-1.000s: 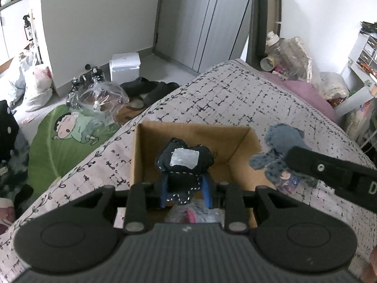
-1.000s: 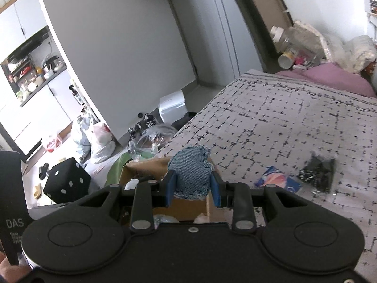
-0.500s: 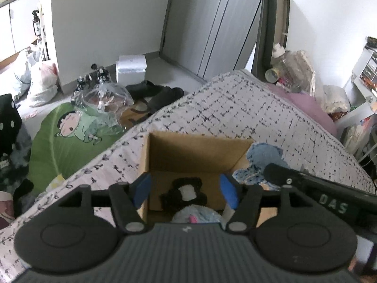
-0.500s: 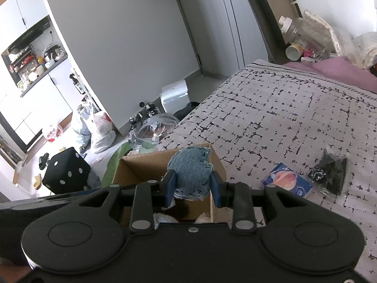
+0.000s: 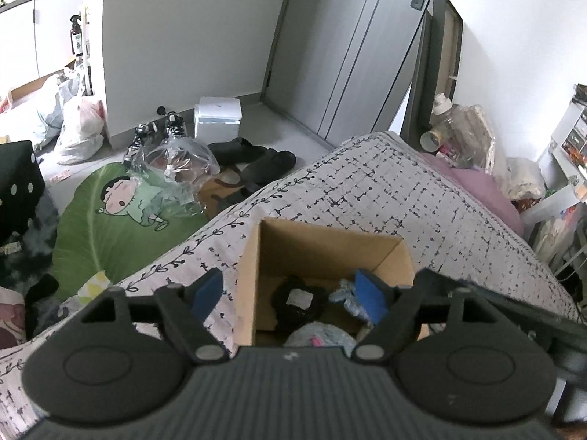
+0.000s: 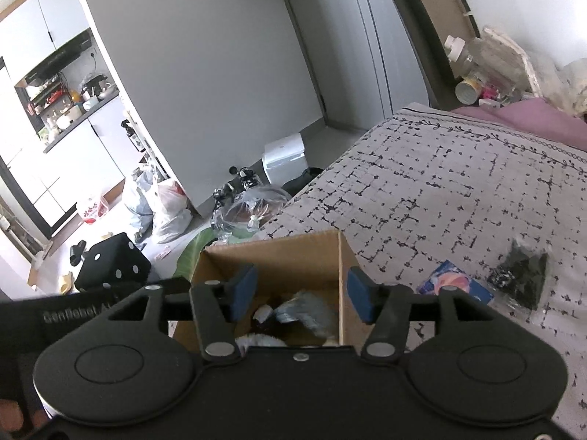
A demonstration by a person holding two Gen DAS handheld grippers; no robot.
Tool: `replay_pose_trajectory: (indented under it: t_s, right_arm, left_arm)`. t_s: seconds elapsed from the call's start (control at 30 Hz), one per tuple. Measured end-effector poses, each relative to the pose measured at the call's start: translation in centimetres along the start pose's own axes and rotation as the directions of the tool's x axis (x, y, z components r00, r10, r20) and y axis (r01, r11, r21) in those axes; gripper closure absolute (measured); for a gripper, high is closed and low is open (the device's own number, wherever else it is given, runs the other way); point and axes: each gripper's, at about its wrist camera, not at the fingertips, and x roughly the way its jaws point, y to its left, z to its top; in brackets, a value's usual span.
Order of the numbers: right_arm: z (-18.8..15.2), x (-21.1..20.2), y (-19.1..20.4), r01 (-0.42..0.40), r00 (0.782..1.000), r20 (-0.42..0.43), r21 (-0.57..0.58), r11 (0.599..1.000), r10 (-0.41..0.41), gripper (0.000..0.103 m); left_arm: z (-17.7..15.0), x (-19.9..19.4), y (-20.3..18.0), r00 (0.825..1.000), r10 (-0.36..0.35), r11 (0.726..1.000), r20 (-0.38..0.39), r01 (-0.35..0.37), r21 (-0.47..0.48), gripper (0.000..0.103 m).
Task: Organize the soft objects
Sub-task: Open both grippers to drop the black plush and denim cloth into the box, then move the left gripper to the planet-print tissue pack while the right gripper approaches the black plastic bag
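Note:
An open cardboard box (image 5: 323,244) (image 6: 279,253) stands on the patterned bed. Inside lie a black soft piece with a white patch (image 5: 299,299), a blue denim soft piece (image 5: 346,302) (image 6: 306,311) and a pale fluffy item with a pink spot (image 5: 319,335). My left gripper (image 5: 290,291) is open and empty above the box. My right gripper (image 6: 299,289) is open and empty above the box too. A black soft item in a clear bag (image 6: 521,278) and a small colourful packet (image 6: 455,286) lie on the bed to the right.
The bed (image 5: 385,198) drops off at its left edge to a floor with a green cartoon mat (image 5: 110,216), plastic bags, shoes and a white box (image 5: 218,117). A black dice cushion (image 6: 110,267) sits on the floor. Clutter and a pink pillow (image 6: 532,121) lie at the bed's far end.
Both grippers opened. The left let go of the black piece and the right let go of the denim piece; both now lie in the box. Both grippers rose.

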Motion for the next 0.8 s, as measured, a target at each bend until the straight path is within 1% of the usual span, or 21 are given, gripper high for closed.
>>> replay_pose_trajectory:
  t_s: [0.07, 0.2, 0.27, 0.4, 0.43, 0.5, 0.6, 0.67, 0.73, 0.8]
  right_arm:
    - [-0.2, -0.6, -0.3, 0.000, 1.000, 0.003, 0.001, 1.000, 0.000, 0.037]
    - [-0.4, -2.0, -1.0, -0.012, 1.000, 0.006, 0.015, 1.000, 0.012, 0.029]
    - [-0.5, -2.7, -1.3, -0.008, 1.000, 0.015, 0.013, 1.000, 0.008, 0.022]
    - [-0.6, -4.1, -2.0, -0.002, 1.000, 0.029, 0.005, 1.000, 0.002, 0.017]
    - [-0.6, -4.4, -2.2, 0.001, 0.999, 0.035, -0.001, 1.000, -0.001, 0.015]
    - [-0.7, -5.1, -2.5, 0.007, 0.999, 0.048, -0.005, 1.000, -0.007, 0.012]
    - [-0.8, -6.2, -3.1, 0.011, 0.997, 0.071, -0.001, 1.000, -0.011, 0.005]
    - [-0.8, -6.9, -3.6, 0.019, 0.996, 0.085, 0.001, 1.000, -0.019, 0.000]
    - [-0.8, -7.4, -4.0, 0.022, 0.996, 0.084, 0.009, 1.000, -0.022, 0.000]
    - [-0.9, -8.0, -4.7, 0.017, 0.996, 0.084, 0.026, 1.000, -0.019, 0.000]
  left_arm:
    - [-0.1, -0.3, -0.1, 1.000, -0.004, 1.000, 0.005, 0.004, -0.007, 0.025]
    - [-0.2, -1.0, -0.4, 1.000, -0.015, 1.000, 0.012, 0.016, -0.018, 0.024]
    - [-0.3, -1.3, -0.7, 1.000, -0.014, 1.000, 0.018, 0.014, -0.018, 0.023]
    - [-0.7, -2.0, -1.4, 0.999, -0.026, 0.999, 0.027, 0.027, -0.017, 0.017]
    - [-0.8, -2.1, -1.7, 0.999, -0.020, 1.000, 0.028, 0.020, -0.013, 0.017]
    - [-1.0, -2.4, -2.4, 0.999, 0.017, 1.000, 0.030, -0.017, -0.003, 0.014]
    - [-1.2, -2.9, -2.9, 0.999, 0.008, 1.000, 0.043, -0.008, 0.001, 0.011]
    - [-1.4, -3.3, -3.4, 0.999, 0.016, 1.000, 0.045, -0.017, 0.007, 0.009]
    - [-1.5, -3.6, -3.8, 0.999, 0.018, 1.000, 0.045, -0.019, 0.019, 0.007]
    - [-1.7, -3.8, -4.2, 0.999, 0.017, 0.999, 0.046, -0.018, 0.029, 0.003]
